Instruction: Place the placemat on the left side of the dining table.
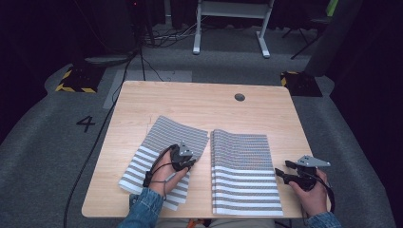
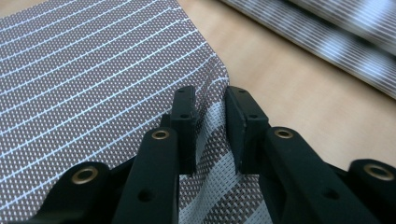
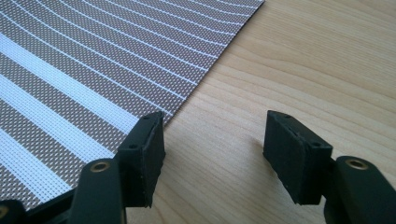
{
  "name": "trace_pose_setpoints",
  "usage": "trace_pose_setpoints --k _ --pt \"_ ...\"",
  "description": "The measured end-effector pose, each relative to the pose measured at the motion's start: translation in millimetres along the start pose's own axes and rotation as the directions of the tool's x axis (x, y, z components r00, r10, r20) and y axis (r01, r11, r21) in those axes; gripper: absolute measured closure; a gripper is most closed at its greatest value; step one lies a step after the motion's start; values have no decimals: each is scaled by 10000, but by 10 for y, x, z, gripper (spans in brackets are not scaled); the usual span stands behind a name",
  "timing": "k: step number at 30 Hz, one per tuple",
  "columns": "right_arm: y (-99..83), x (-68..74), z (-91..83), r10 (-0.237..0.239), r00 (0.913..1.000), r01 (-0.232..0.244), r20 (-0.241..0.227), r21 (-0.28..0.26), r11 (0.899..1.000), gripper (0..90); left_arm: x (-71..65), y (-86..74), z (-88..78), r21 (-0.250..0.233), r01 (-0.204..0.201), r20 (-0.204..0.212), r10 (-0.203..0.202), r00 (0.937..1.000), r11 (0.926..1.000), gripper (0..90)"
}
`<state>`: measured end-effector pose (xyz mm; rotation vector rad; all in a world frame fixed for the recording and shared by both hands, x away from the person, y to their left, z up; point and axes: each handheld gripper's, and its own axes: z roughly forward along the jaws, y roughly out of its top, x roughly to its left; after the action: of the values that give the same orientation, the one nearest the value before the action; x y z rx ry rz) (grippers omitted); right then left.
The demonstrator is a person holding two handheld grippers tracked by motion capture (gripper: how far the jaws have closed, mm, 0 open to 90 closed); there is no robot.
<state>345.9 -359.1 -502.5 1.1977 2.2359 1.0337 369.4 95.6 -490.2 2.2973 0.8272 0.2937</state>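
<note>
On wooden table (image 1: 199,102), two striped woven placemats (image 1: 244,173), left claw (image 2: 205,122) pinching one

Wooden table (image 1: 199,97) with two striped mats (image 1: 161,142) (image 1: 244,173)

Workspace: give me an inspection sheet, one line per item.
Surface: light wooden table with a round grommet hole near the far edge.
Job's things: single striped mat lying angled at left; stack of striped mats at right.
Clutter: nothing seen.
Grippers: left gripper pinching a raised fold at the single mat's edge; right gripper open, jaws down at the table beside the stack's edge.
Cables: black cable across the floor at left.
Surroundings: grey carpet, a floor marking 4, white desk legs behind.
</note>
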Motion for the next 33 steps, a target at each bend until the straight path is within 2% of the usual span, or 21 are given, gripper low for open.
trace_pose_setpoints --k 2,4,7,8,9,11,12,14,16,17,18,20,26,29,31,33 --pt "0 0 0 0 10000 0 1 -1 10000 383 -24 -56 -48 -4 0 363 0 9993 10000 751" --pt "0 0 0 -1 10000 1 -1 0 10000 383 -38 -93 -88 -98 186 480 -182 9987 9998 753" --pt "0 0 0 -2 10000 2 2 -2 10000 383 -27 -135 -131 -400 566 930 -527 9943 9976 745" --pt "0 0 0 -3 10000 3 3 0 10000 383 -9 -152 -146 -593 594 997 -533 9936 9965 734" --pt "0 1 0 -1 10000 1 3 -3 10000 383 3 -162 -152 -617 549 1029 -483 9935 9966 725" --pt "0 1 0 2 10000 -2 2 -1 10000 383 0 -192 -155 -493 797 1145 -736 9907 9956 720" --pt "0 0 0 -3 10000 3 2 -2 10000 383 11 -199 -148 -553 690 1161 -622 9913 9961 709" --pt "0 1 0 -9 10000 9 -2 0 10000 382 20 -216 -142 -603 833 1268 -751 9891 9947 694" --pt "0 2 1 -19 10000 19 4 0 10000 382 25 -219 -153 -658 901 1215 -816 9892 9938 710" --pt "0 2 1 -15 10000 15 -7 -4 10000 382 30 -212 -168 -685 802 1064 -727 9917 9944 732" --pt "0 1 1 -44 10000 44 -9 -1 10000 382 21 -205 -187 -684 899 1035 -826 9912 9936 773" --pt "0 1 1 -44 10000 44 -18 0 10000 381 22 -181 -245 -816 713 803 -647 9947 9941 826" --pt "0 1 1 -46 10000 46 -23 -1 10000 381 -22 -124 -442 -1274 412 776 -315 9965 9910 857" --pt "0 1 1 -52 10000 52 -23 -2 10000 382 -38 -70 -579 -1684 327 858 -184 9961 9852 860" --pt "0 2 1 -50 10000 50 -23 -2 10000 382 -33 -20 -672 -1966 107 743 40 9972 9804 861" --pt "0 2 1 -51 10000 51 -24 -5 10000 381 -20 23 -753 -2176 75 677 75 9977 9760 861"
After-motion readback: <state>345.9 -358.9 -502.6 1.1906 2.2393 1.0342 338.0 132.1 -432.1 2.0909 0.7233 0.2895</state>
